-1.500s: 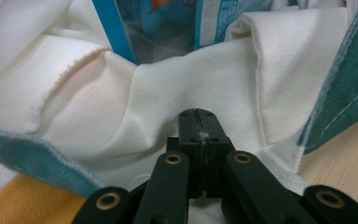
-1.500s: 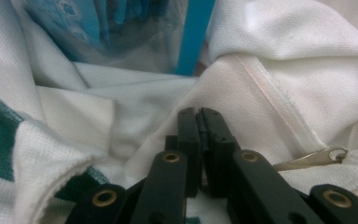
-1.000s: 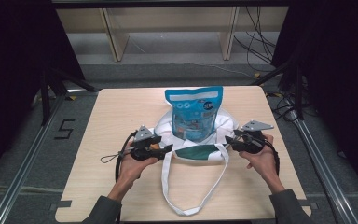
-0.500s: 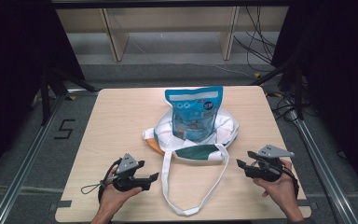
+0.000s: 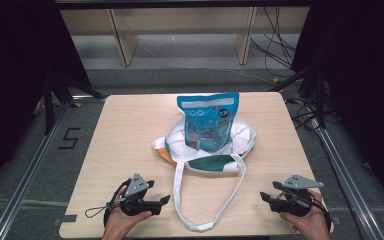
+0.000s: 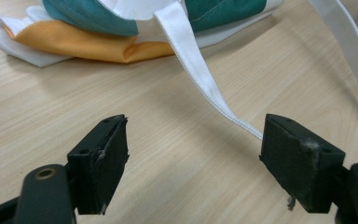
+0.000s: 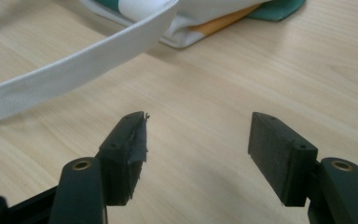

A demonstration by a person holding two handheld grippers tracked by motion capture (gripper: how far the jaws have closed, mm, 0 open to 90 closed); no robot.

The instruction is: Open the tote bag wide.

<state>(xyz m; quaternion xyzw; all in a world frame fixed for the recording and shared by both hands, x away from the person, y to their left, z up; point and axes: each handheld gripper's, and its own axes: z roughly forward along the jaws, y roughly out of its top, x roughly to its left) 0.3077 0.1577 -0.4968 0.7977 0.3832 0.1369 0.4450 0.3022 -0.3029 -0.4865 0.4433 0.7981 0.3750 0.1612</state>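
Pouch is standing loosely in the tote bag mid-frame, risking toppling; left tongs and right tongs are gaping empty.

Even overhead light, dark surround, soft shadows, slight blur.

Left tool sits at lower left, right tool at lower right, both hand-held with jaws spread, pointing inward.
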